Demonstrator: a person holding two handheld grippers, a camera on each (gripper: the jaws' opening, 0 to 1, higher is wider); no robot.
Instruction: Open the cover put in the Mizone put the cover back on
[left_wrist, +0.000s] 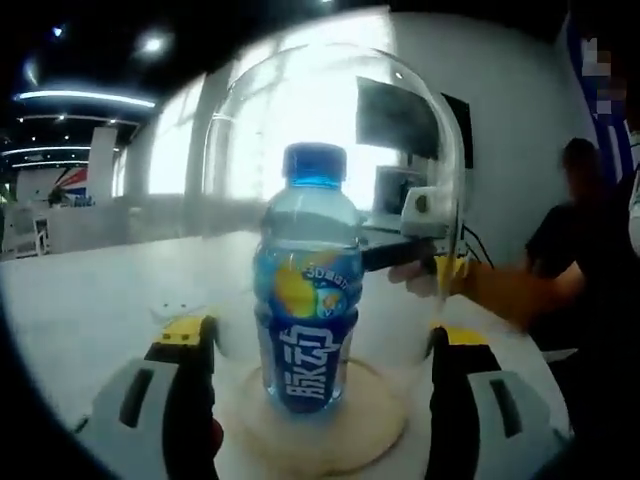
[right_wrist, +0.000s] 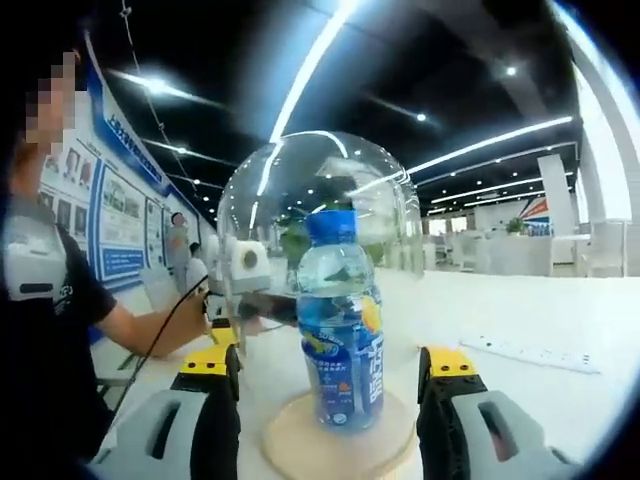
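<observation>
A Mizone bottle (left_wrist: 308, 290) with a blue cap and blue label stands upright on a round wooden base (left_wrist: 370, 430). A clear glass dome cover (left_wrist: 440, 110) arches over it; I cannot tell whether its rim rests on the base. My left gripper (left_wrist: 320, 335) is open, its yellow-tipped jaws wide apart on either side of the dome. From the opposite side, the right gripper (right_wrist: 333, 360) is open just as wide around the dome (right_wrist: 260, 170), bottle (right_wrist: 340, 330) and base (right_wrist: 290, 445). Each gripper shows across the glass in the other's view, right gripper (left_wrist: 440, 265) and left gripper (right_wrist: 235, 320).
The white table (left_wrist: 90, 300) stretches wide around the base. A white power strip (right_wrist: 540, 352) lies on it to one side. A person in a dark shirt (right_wrist: 50, 310) stands close at the table's edge, an arm (left_wrist: 510, 290) reaching in. A dark monitor (left_wrist: 400, 120) stands behind.
</observation>
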